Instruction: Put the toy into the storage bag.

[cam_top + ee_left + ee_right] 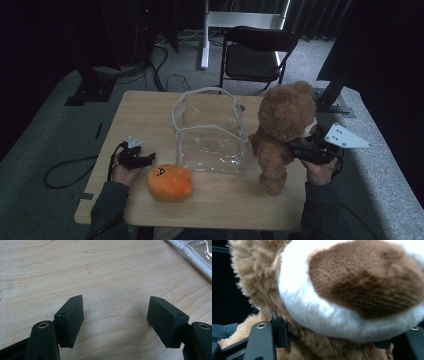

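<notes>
High view: a brown teddy bear [282, 132] stands upright at the table's right side, just beside a clear plastic bag [211, 131].
Right gripper [304, 148]: clamped on the bear's neck, under its white muzzle [312, 312].
Left gripper [145, 160]: jaws apart, nothing between them, resting low over bare wood [105, 272] near an orange plush [170, 182].
Risk: soft fur may slip from the grip; a swinging leg could knock the bag's open rim and tip it.

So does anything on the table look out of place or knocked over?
Nothing stands out. The clear bag stands open and upright, the orange plush lies in front of it, and the right gripper holds the teddy bear upright at the neck.
</notes>
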`<state>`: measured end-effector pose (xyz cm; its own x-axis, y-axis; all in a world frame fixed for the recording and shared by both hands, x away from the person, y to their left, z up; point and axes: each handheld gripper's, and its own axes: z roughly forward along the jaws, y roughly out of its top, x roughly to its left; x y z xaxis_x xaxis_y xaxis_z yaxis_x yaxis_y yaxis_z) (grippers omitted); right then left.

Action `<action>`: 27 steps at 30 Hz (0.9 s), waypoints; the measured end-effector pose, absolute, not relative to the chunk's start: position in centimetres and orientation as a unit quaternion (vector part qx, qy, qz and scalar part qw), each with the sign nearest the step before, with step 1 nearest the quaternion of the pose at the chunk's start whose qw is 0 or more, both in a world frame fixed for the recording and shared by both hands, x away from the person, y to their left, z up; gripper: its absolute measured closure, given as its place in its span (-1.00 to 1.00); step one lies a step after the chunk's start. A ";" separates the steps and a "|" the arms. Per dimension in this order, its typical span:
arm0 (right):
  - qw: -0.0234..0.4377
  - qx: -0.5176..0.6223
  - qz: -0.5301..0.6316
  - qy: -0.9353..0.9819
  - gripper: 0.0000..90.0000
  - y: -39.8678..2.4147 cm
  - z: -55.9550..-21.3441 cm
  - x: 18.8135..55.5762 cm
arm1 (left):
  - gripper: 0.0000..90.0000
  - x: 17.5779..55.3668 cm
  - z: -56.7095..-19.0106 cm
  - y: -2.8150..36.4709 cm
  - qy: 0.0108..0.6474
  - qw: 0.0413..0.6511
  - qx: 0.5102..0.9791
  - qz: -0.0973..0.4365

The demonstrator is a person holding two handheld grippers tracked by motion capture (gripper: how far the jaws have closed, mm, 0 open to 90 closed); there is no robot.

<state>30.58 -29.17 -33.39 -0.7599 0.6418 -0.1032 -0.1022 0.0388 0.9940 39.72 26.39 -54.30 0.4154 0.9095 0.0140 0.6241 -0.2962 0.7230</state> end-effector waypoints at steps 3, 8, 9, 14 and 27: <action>0.282 0.203 0.663 0.663 -0.28 -29.1 -33.1 30.8 | -0.33 39.7 -54.3 26.4 0.495 0.328 0.775 0.218; 0.281 0.202 0.665 0.662 -0.28 -29.1 -32.8 31.2 | -0.33 39.7 -54.3 26.4 0.495 0.328 0.775 0.218; 0.283 0.201 0.663 0.663 -0.28 -29.1 -32.7 31.4 | -0.33 39.7 -54.3 26.4 0.495 0.328 0.775 0.218; 0.285 0.203 0.659 0.665 -0.28 -29.1 -32.4 32.0 | -0.33 39.7 -54.3 26.4 0.495 0.328 0.775 0.218; 0.286 0.217 0.659 0.661 -0.28 -29.2 -31.9 34.0 | -0.33 39.7 -54.3 26.4 0.495 0.328 0.775 0.217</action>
